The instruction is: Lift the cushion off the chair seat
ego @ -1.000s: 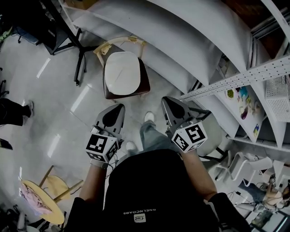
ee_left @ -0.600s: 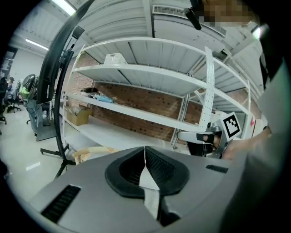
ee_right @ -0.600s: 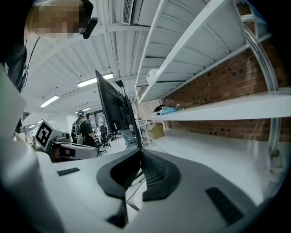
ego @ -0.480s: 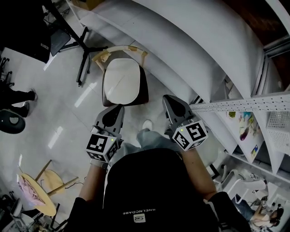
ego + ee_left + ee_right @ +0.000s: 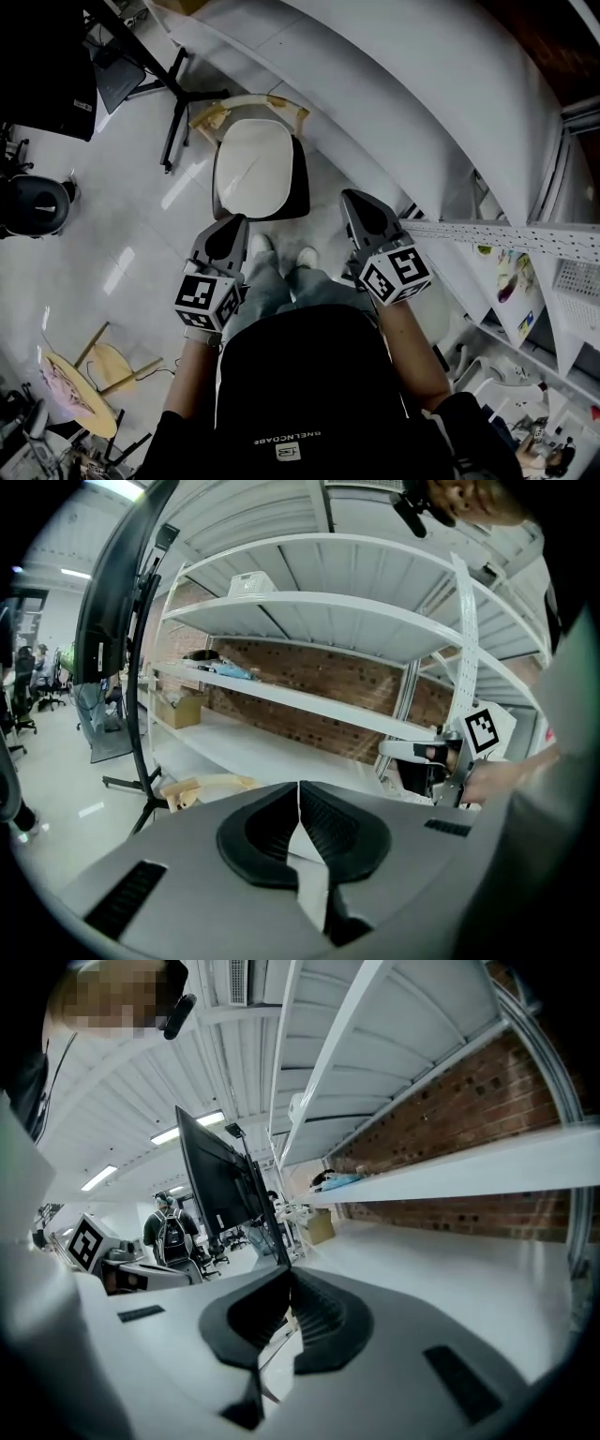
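Landmark: chair, wooden backrest turned towards the white shelving, open front facing the person's shoes.
Cushion: pale, lay flat on the chair seat and covered most of it. Dark seat rim showed along the right side and the near edge. Not lifted, nothing touching it.
Left gripper: held off the chair's front-left corner, short of the seat and not touching it. Jaws together with nothing between them, as its own view confirmed.
Right gripper: off the chair's front-right corner, likewise apart from the seat. Jaws closed on nothing.
Reason for hold (judgement): the grippers flanked the chair front, one per side, probably so that each could take one edge of the cushion. The closed jaws suit a carry towards the chair, not a grasp.
Reason for placement (judgement): with the chair front facing the person, the cushion's near edge was open to reach.
Stage (judgement): approach only, lift not begun.
Next need (judgement): open both sets of jaws and bring them lower, to the cushion's edges.
Risk (judgement): a broad cushion pinched on one side only could sag or slide.
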